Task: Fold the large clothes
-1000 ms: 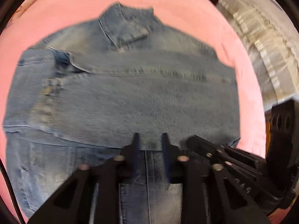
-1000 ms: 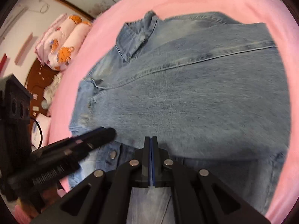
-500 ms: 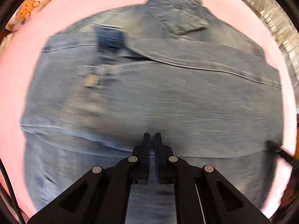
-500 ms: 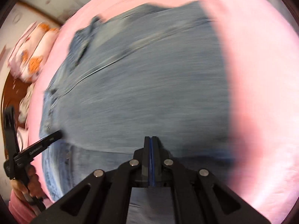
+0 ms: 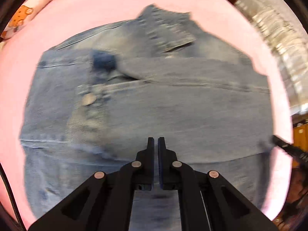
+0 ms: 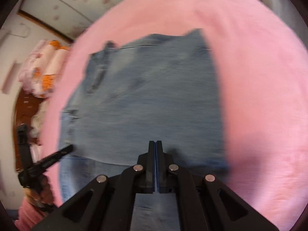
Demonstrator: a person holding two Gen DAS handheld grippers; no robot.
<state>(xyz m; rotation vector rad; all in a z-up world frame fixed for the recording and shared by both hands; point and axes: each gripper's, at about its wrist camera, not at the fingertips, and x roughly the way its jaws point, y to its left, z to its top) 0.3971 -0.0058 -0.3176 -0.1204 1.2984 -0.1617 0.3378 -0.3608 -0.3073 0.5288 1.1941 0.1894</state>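
**Fold edge pinched at both ends, ready to carry over**

Nearest the left gripper, its jaws stand almost together with a thin slit between them, right at the raised edge of the denim jacket. Cloth seems to be pinched there, though blur keeps me from being sure. The right gripper has its jaws pressed flat together at the same edge, further along, apparently holding denim too.

By my judgement the step in hand is a fold of the lower part over the body. The next move calls for both grippers travelling forward together, level, so the edge lands square.

Just ahead of each gripper the folded layer lies over the lower cloth. Further ahead in the left view sit a metal button and, beyond it, the collar. The jacket lies on a pink bedsheet, with bare sheet right of the right gripper and beyond the collar. Far left in the right view are patterned pillows.
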